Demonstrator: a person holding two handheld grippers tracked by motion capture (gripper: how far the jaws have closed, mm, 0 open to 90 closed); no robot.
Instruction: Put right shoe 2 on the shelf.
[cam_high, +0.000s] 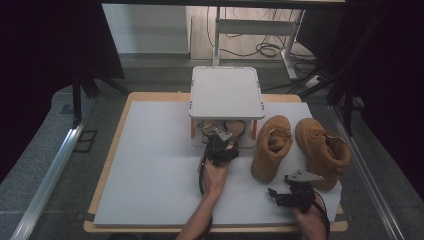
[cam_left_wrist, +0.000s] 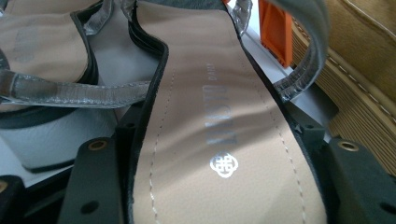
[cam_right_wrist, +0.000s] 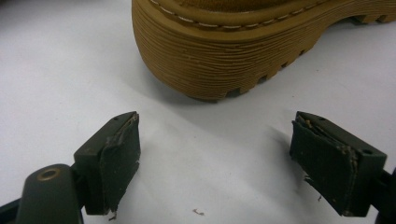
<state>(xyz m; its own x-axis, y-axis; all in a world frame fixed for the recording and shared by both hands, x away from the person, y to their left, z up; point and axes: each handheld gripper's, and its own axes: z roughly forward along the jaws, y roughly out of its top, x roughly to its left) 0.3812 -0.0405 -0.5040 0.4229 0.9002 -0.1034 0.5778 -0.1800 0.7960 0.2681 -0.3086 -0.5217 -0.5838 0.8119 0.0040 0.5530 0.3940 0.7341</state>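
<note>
Currently: left hand-held gripper (cam_left_wrist: 219, 186) pinching a beige sandal (cam_left_wrist: 219, 116) by its sole edges, at the lower shelf of the small white rack (cam_high: 226, 92) | right hand-held gripper (cam_right_wrist: 215, 163) spread, nothing between jaws, just short of a tan boot (cam_right_wrist: 243, 51) on the table (cam_high: 150, 165)

Sandal (cam_left_wrist: 219, 154) heel and toe cut off by frame; insole lettering blurred (unreadable); second sandal (cam_left_wrist: 37, 46) partly cropped.

A white mat (cam_high: 150, 170) covers the wooden counter (cam_high: 112, 165). Two tan boots stand side by side at its right: one (cam_high: 271, 147) just beside the white rack (cam_high: 226, 92), the other (cam_high: 322, 150) near the mat's right edge. Cables (cam_high: 265, 49) lie on the floor beyond.
</note>
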